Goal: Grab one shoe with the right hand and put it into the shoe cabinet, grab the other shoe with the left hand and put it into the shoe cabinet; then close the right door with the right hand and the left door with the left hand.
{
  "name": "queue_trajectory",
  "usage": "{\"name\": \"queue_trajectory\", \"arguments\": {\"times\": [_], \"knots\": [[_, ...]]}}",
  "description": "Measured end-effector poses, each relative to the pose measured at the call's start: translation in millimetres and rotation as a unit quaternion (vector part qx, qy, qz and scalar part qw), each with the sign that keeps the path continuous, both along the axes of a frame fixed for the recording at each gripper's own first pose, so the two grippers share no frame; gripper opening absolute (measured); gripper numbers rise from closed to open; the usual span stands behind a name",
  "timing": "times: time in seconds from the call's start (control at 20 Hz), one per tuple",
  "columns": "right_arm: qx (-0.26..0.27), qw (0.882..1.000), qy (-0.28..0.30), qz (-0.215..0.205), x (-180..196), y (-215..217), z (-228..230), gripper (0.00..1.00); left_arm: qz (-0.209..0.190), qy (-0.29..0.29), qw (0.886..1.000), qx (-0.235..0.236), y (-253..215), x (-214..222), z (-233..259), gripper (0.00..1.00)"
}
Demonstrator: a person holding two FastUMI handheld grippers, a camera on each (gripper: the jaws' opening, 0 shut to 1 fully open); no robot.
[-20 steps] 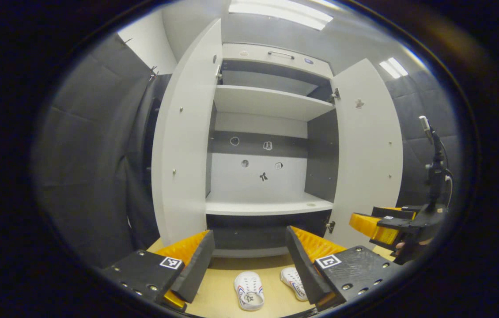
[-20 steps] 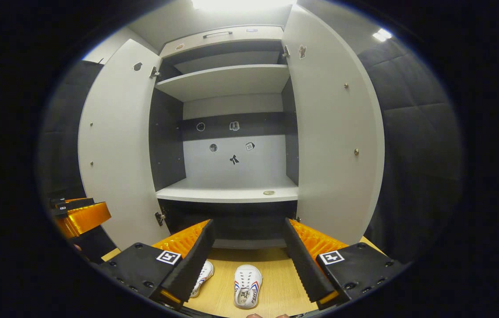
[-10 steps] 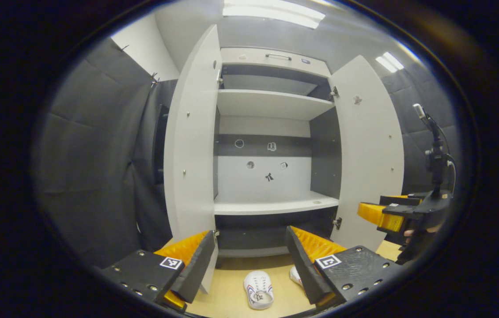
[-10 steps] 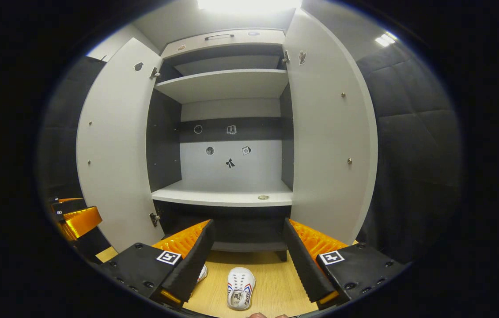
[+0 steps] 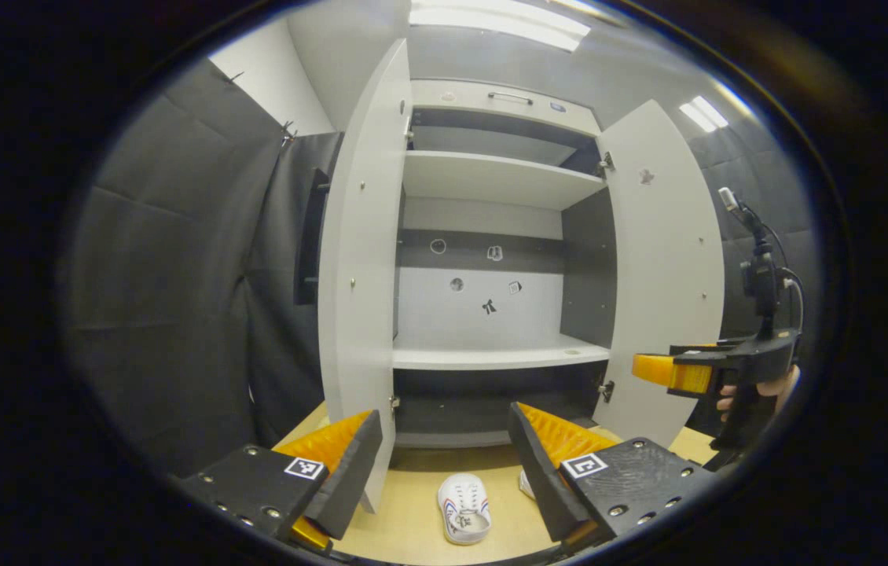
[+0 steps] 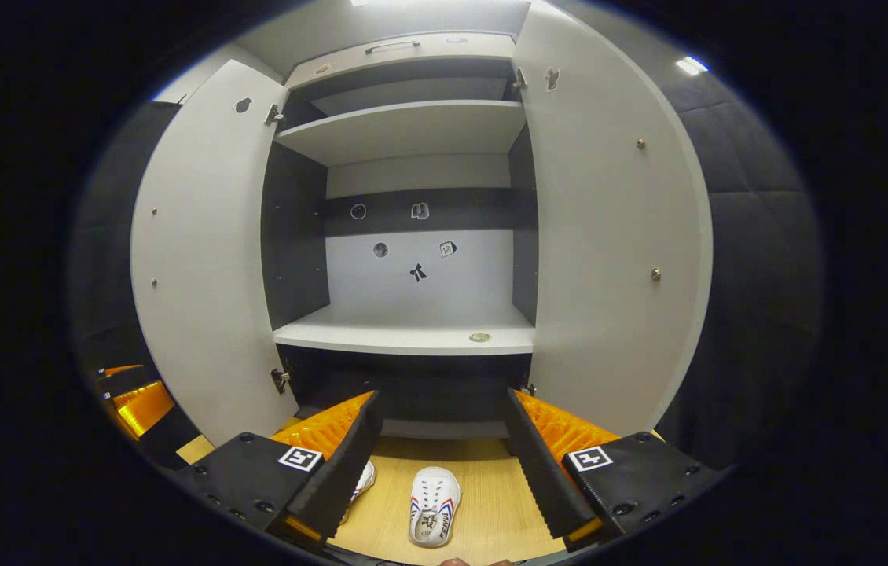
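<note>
Two white shoes lie on the wooden floor in front of the open shoe cabinet. In the left gripper view one shoe (image 5: 464, 507) shows between my fingers, and the other shoe (image 5: 526, 484) peeks from behind a finger. My left gripper (image 5: 444, 464) is open, high above them. In the right gripper view one shoe (image 6: 433, 507) lies between the fingers, and the second shoe (image 6: 363, 479) is half hidden. My right gripper (image 6: 440, 456) is open and holds nothing. Both the left door (image 5: 357, 275) and the right door (image 5: 664, 275) stand wide open. The middle shelf (image 6: 405, 338) is bare except for a small round disc (image 6: 479, 337).
A hand (image 5: 762, 391) holds the right gripper (image 5: 691, 373) beside the right door. Behind it stands a black stand with a cable (image 5: 758, 267). The left gripper (image 6: 137, 401) shows at the far left. Dark padded walls (image 5: 177, 275) flank the cabinet. Wooden floor (image 6: 491, 511) runs before it.
In the left gripper view the cabinet and shoes slid right, and the right gripper rose slightly. In the right gripper view the cabinet looms a little larger. Both grippers stay open.
</note>
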State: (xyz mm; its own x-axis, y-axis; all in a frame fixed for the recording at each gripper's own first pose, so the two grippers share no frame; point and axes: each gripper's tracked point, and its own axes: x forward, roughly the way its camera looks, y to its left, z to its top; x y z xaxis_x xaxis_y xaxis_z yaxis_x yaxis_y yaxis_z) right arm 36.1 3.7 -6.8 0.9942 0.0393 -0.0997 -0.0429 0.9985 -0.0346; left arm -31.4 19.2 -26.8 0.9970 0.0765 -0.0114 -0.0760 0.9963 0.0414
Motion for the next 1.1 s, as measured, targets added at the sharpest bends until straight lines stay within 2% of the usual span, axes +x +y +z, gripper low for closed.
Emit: {"name": "queue_trajectory", "arguments": {"times": [0.3, 0.4, 0.5, 0.6, 0.65, 0.75, 1.1], "knots": [[-0.011, 0.996, 0.076, 0.043, 33, 22, -45, 0.98, 0.003, 0.003, 1.0, -0.006, 0, -8, -6, 0.93], [0.004, 0.992, 0.108, 0.068, 42, 36, -69, 0.98, 0.005, 0.004, 1.0, -0.006, 3, -13, -8, 0.93], [0.014, 0.987, 0.144, 0.072, 50, 42, -98, 0.96, 0.013, 0.009, 1.0, -0.006, 9, -16, -11, 0.93], [0.023, 0.981, 0.177, 0.079, 55, 52, -132, 0.94, 0.024, 0.016, 1.0, -0.01, 15, -22, -18, 0.92], [0.019, 0.977, 0.195, 0.085, 58, 56, -149, 0.96, 0.03, 0.022, 0.999, -0.013, 18, -24, -21, 0.92], [0.0, 0.97, 0.227, 0.09, 63, 59, -186, 0.93, 0.041, 0.025, 0.999, -0.019, 23, -27, -19, 0.93], [-0.042, 0.943, 0.319, 0.085, 76, 61, -287, 0.96, 0.066, 0.041, 0.997, -0.017, 35, -35, -29, 0.93]]}}
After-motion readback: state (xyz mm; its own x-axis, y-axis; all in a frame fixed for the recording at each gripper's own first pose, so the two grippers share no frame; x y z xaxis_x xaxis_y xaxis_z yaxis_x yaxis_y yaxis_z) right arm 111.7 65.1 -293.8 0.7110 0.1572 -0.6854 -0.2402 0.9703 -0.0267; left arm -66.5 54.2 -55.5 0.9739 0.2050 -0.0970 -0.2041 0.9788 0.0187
